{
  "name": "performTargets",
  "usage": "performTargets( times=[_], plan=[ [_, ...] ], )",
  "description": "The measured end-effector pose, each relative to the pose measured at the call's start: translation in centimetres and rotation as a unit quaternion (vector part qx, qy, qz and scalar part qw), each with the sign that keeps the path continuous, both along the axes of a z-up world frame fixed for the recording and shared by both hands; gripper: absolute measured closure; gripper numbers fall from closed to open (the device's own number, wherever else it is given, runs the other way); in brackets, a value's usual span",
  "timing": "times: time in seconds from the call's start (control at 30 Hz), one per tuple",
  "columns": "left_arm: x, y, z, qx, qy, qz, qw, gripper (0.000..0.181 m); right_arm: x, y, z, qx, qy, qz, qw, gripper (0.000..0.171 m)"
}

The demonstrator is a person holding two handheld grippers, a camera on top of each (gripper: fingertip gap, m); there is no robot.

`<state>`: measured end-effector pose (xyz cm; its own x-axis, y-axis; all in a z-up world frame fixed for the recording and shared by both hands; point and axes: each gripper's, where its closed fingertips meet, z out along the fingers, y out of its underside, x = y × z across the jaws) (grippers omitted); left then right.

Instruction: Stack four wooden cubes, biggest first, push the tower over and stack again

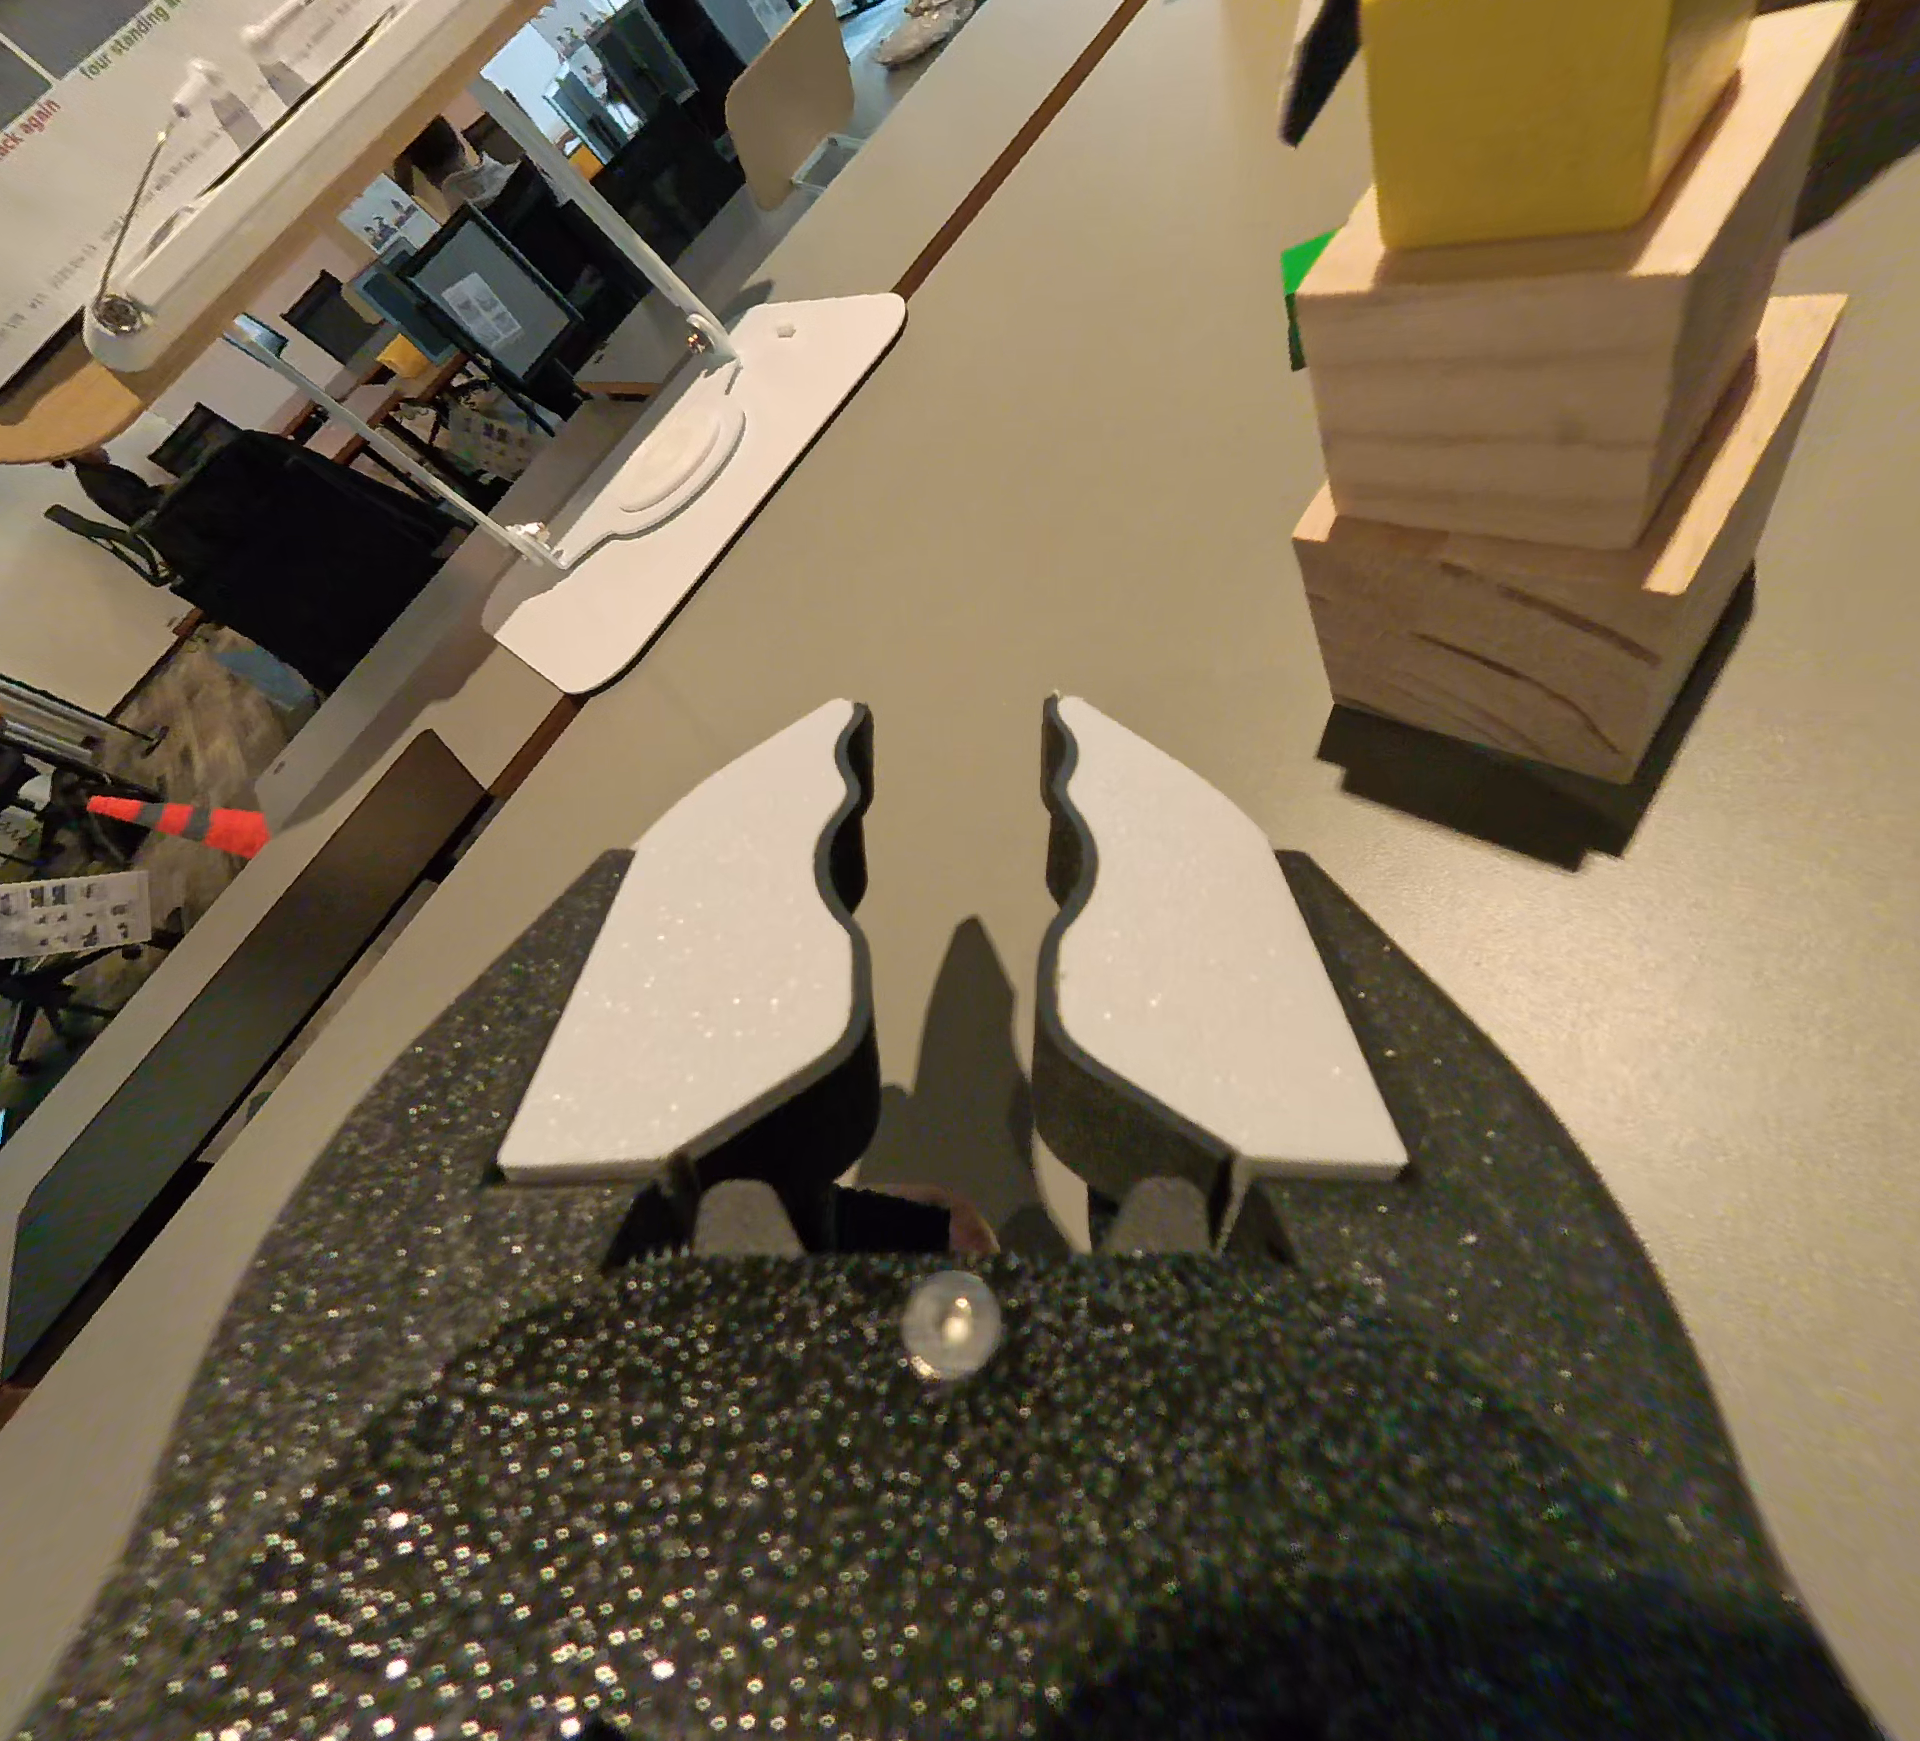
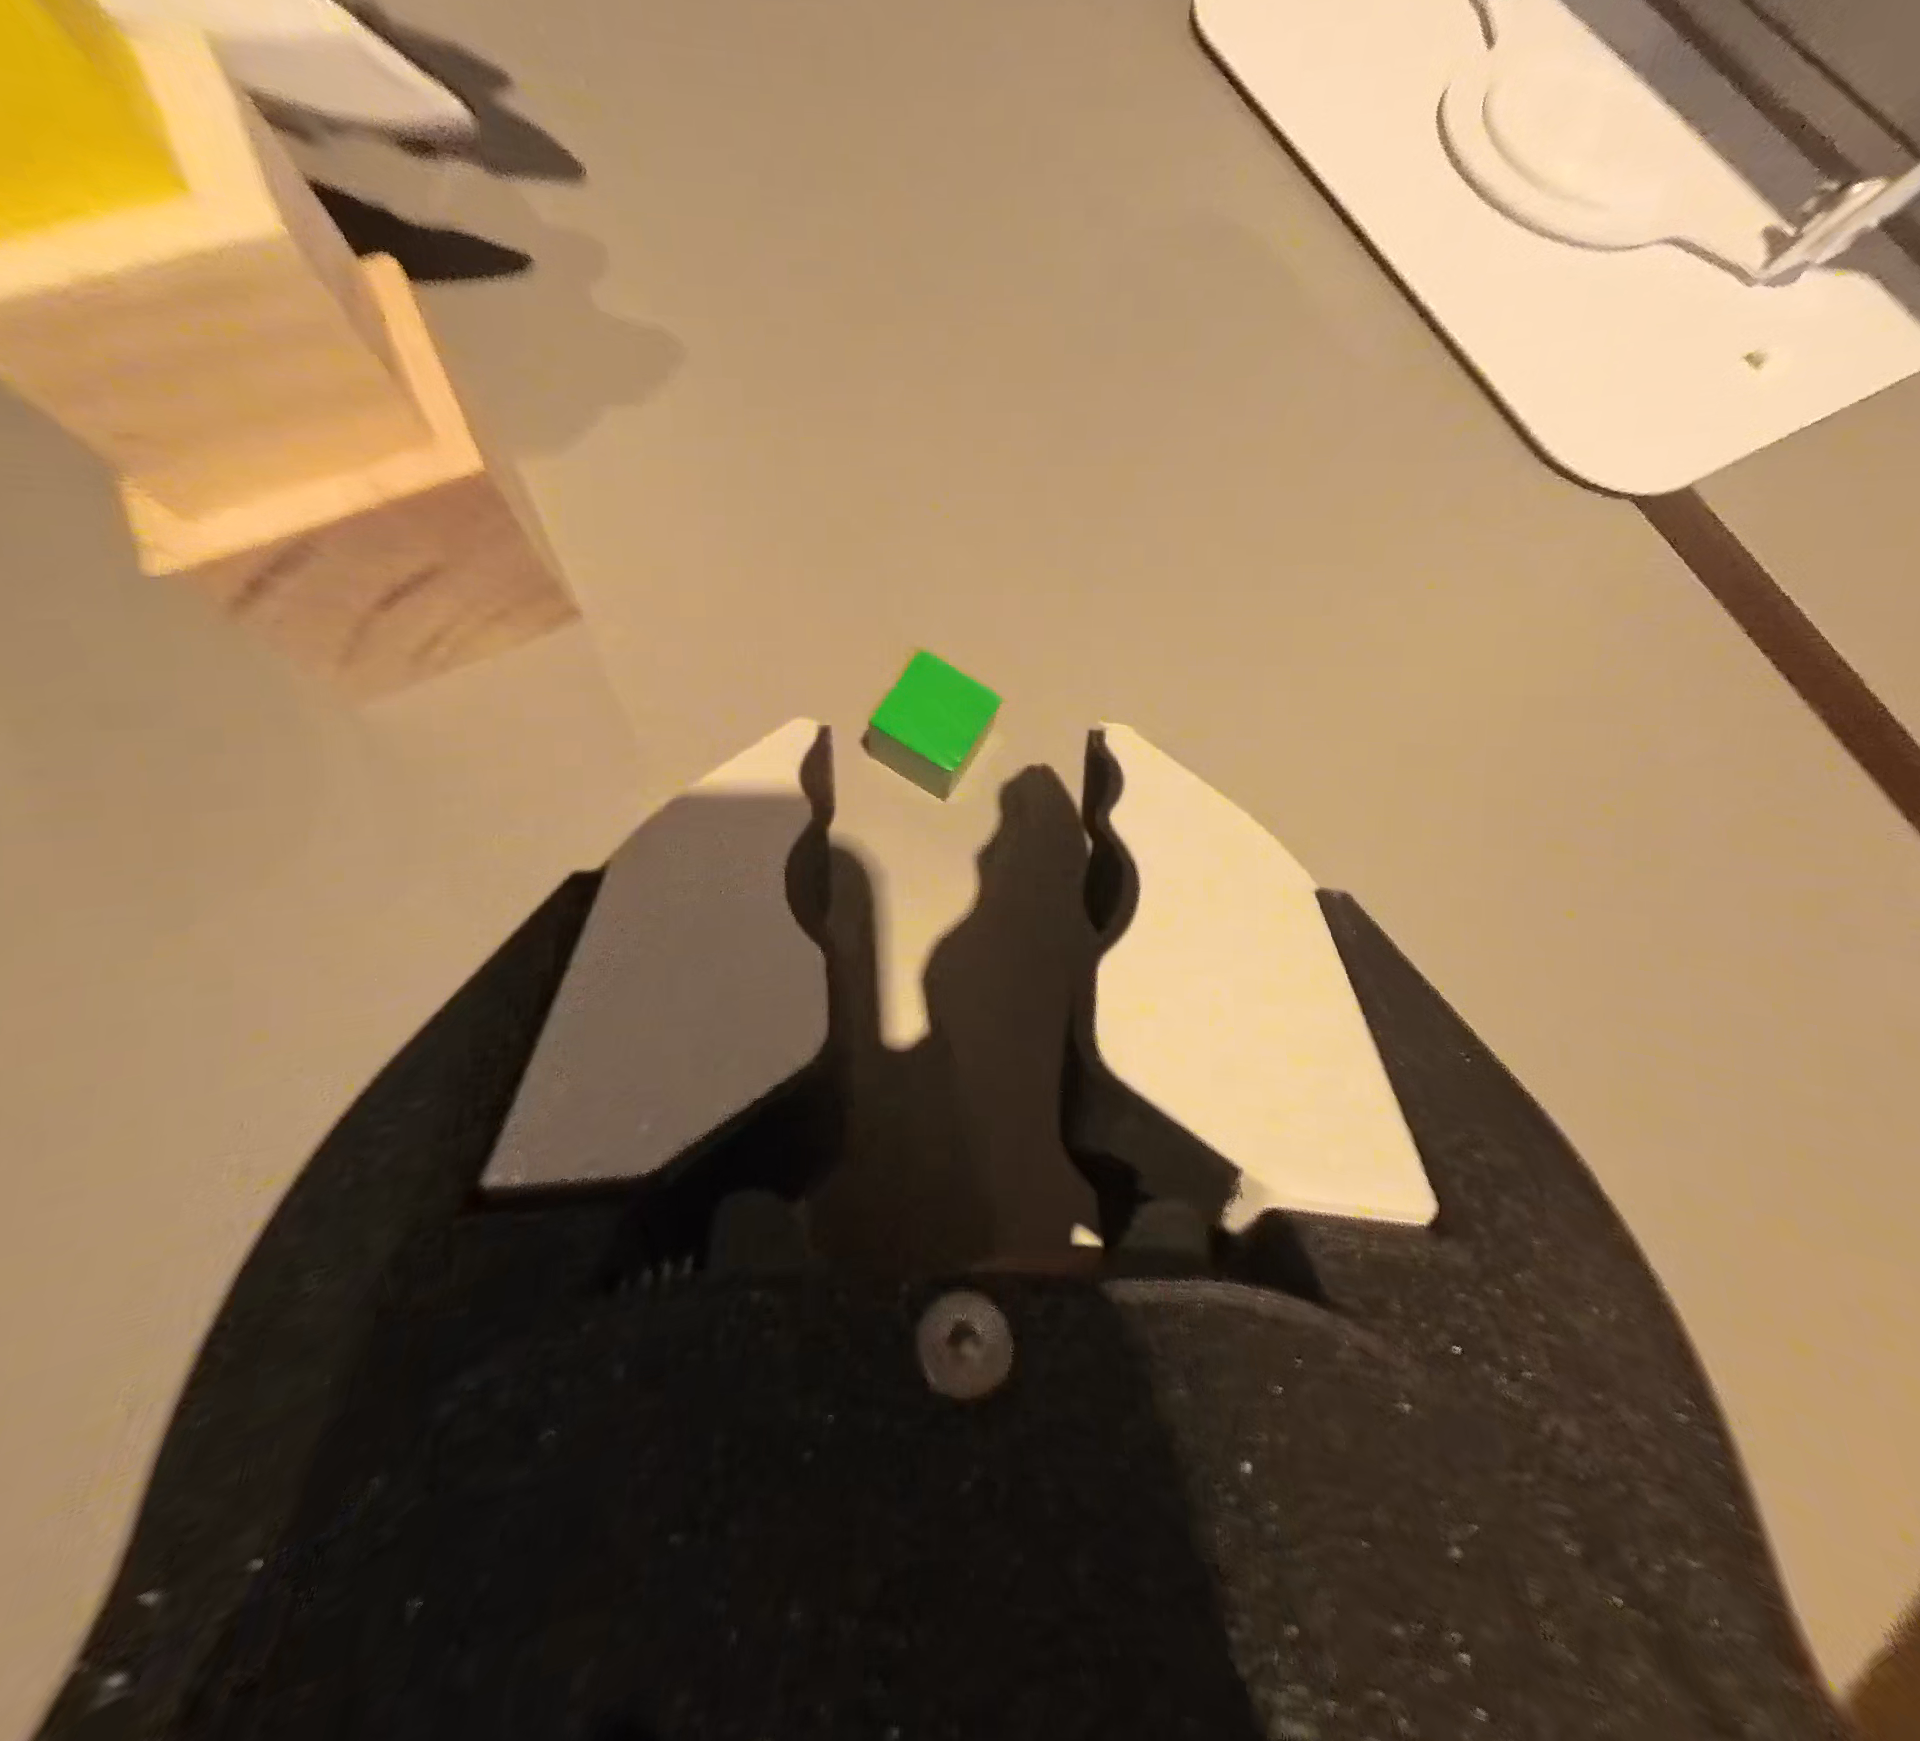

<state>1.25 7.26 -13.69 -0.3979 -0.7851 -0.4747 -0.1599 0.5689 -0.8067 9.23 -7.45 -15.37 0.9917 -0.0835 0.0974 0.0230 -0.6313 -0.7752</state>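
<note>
The right gripper [image 2: 956,735] is hovering with its jaws wide and empty, the small green cube [image 2: 933,721] lying on the table [image 2: 1039,341] just past its fingertips at frame centre. The left gripper [image 1: 956,715] is sitting low, jaws narrowly parted and holding nothing. At upper right, the yellow cube [image 1: 1538,60] is resting atop two bare wooden cubes [image 1: 1507,403].

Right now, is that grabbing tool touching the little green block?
Apart. In the right wrist view the right tool is open, and the green block lies on the table just past its tips, with bare table showing on both sides.
</note>
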Motion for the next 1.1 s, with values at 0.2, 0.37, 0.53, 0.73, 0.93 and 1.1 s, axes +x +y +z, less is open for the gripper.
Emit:
performTargets(
  times=[0.2, 0.37, 0.53, 0.73, 0.93, 1.1],
  plan=[
    [0.0, -0.1, -0.1, 0.004, -0.001, -0.001, 1.0, 0.151, 1.8, -0.8, -2.8, -0.068, -0.046, -0.031, 0.996, 0.134],
    [-0.1, -0.1, -0.1, 0.006, 0.0, -0.001, 1.0, 0.151, 1.2, 0.3, -2.7, -0.064, -0.055, -0.023, 0.996, 0.134],
    [-0.1, -0.1, -0.1, 0.008, 0.0, -0.002, 1.0, 0.151, 0.6, 1.5, -2.5, -0.065, -0.077, -0.014, 0.995, 0.133],
    [-0.1, -0.2, -0.3, 0.013, 0.002, -0.003, 1.0, 0.151, 1.0, 1.9, -2.2, -0.048, -0.092, -0.021, 0.994, 0.131],
    [-0.1, -0.2, -0.3, 0.012, 0.003, -0.002, 1.0, 0.151, 1.7, 2.6, -1.8, -0.026, -0.097, -0.029, 0.994, 0.131],
    [-0.1, -0.2, -0.3, 0.013, 0.003, -0.002, 1.0, 0.151, 1.3, 2.6, -2.0, -0.029, -0.089, -0.016, 0.995, 0.144]
  ],
)
